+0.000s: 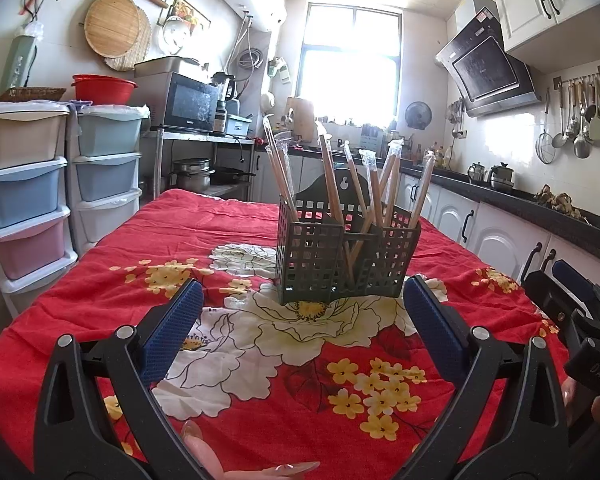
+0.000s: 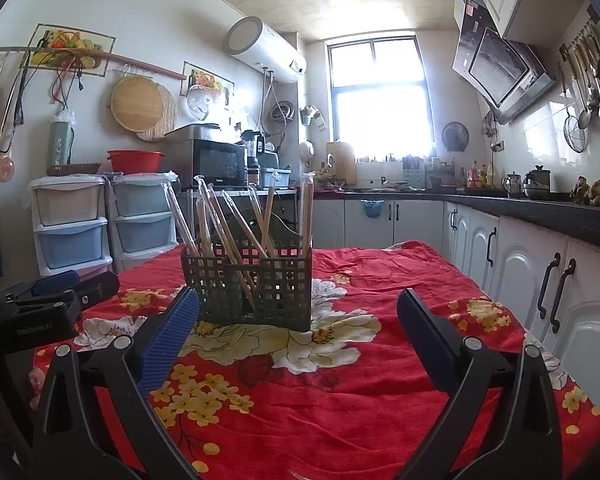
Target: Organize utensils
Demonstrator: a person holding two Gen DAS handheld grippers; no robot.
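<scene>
A dark green lattice holder (image 1: 346,252) stands upright on the red floral tablecloth (image 1: 148,248), holding several wrapped pairs of wooden chopsticks (image 1: 330,176) that lean in different directions. My left gripper (image 1: 302,294) hovers just in front of the holder, wide open, nothing between its blue pads (image 1: 176,326). The right wrist view shows the same holder (image 2: 252,284) and chopsticks (image 2: 220,216) slightly left of centre. My right gripper (image 2: 298,304) is open and empty too, a little short of the holder. Each gripper appears at the edge of the other's view, the right gripper (image 1: 572,308) and the left gripper (image 2: 48,300).
Stacked plastic drawers (image 1: 28,184) stand left of the table. A microwave (image 1: 184,100) sits on a metal rack behind them. White cabinets under a dark counter (image 2: 540,216) run along the right. Fingertips (image 1: 236,468) show at the bottom of the left wrist view.
</scene>
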